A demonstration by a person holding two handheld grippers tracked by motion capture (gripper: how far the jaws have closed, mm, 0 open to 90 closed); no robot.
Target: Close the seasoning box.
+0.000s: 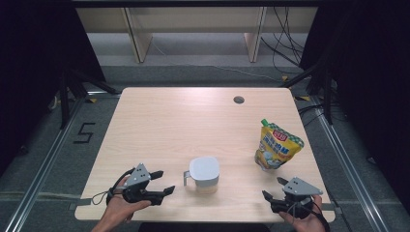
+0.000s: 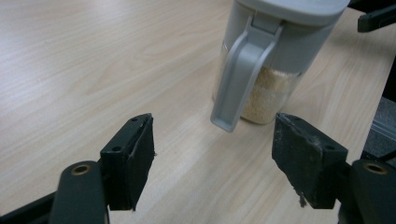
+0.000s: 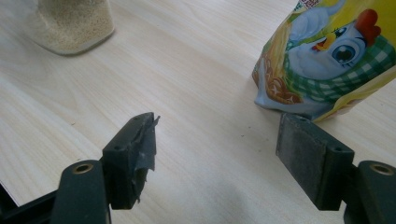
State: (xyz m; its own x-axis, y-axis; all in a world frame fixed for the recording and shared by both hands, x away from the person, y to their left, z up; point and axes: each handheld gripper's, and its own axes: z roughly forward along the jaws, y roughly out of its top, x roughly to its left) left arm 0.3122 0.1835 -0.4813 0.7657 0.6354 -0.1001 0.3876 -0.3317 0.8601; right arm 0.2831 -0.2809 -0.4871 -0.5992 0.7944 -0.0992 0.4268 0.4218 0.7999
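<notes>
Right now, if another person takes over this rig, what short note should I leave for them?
Left gripper: open, holds nothing, aimed at the handle of the grey-lidded jar.
Right gripper: open, holds nothing, near the yellow pouch.
Jar: upright at the front middle of the table, lid on, pale grains inside.
Pouch: upright on the right side, green cap at the top.
Done: nothing visible; neither item is gripped.
Left: probably grip the jar handle and the pouch.

Bare wood lay between my left gripper [image 1: 164,182] and the jar [image 1: 204,172] at lower centre, its handle [image 2: 238,79] jutting toward my jaws. At lower right, the yellow pouch [image 1: 277,145] stood just above my right gripper [image 1: 273,187]; the table [image 1: 183,116] above was open.
</notes>
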